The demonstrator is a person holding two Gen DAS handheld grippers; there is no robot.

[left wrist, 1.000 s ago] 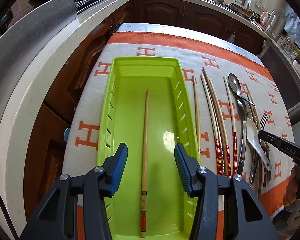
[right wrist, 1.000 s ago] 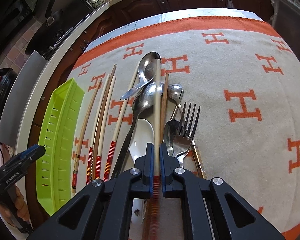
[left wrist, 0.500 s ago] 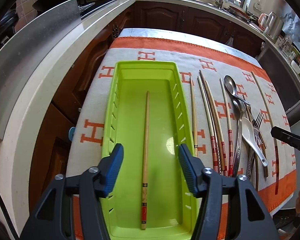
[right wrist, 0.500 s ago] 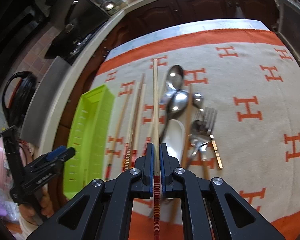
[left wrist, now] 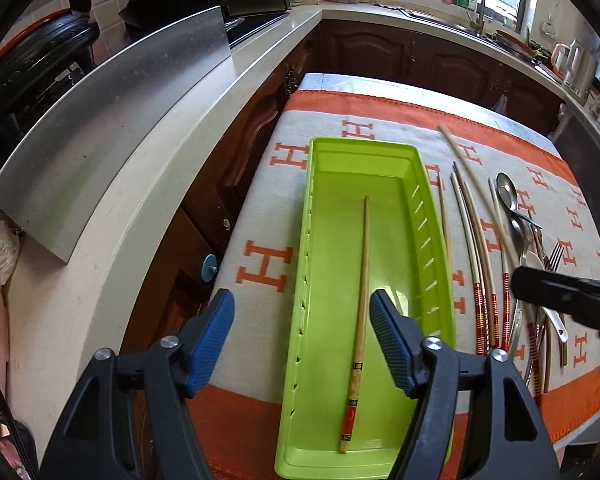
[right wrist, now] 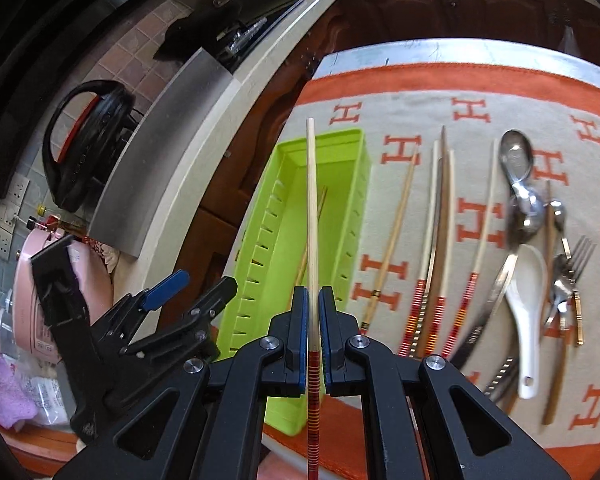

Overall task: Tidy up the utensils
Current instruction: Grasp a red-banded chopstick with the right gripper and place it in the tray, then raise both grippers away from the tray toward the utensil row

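A lime-green tray (left wrist: 380, 148) lies on the patterned cloth with one wooden chopstick (left wrist: 362, 280) inside it. My left gripper (left wrist: 300, 296) hovers over the tray's near end, its jaws opening, with nothing touching the blue pads. My right gripper (right wrist: 313, 292) is shut on a cream chopstick (right wrist: 311, 200) with a red-striped end, held in the air above the tray (right wrist: 328, 136). In the left wrist view that chopstick (left wrist: 456, 152) slants over the cloth to the right gripper (left wrist: 520, 284). The left gripper (right wrist: 196, 286) also shows beside the tray.
Loose chopsticks (right wrist: 440, 220), metal spoons (right wrist: 516, 156), a white ceramic spoon (right wrist: 528, 288) and a fork (right wrist: 580, 256) lie on the cloth right of the tray. A pale counter (left wrist: 160, 184) with a steel panel (left wrist: 112, 120) curves along the left. Dark cabinets stand behind.
My right gripper lifted the cream chopstick off the pile and carried it left, over the tray. The left gripper's jaws widened and it drew back and up from the tray.
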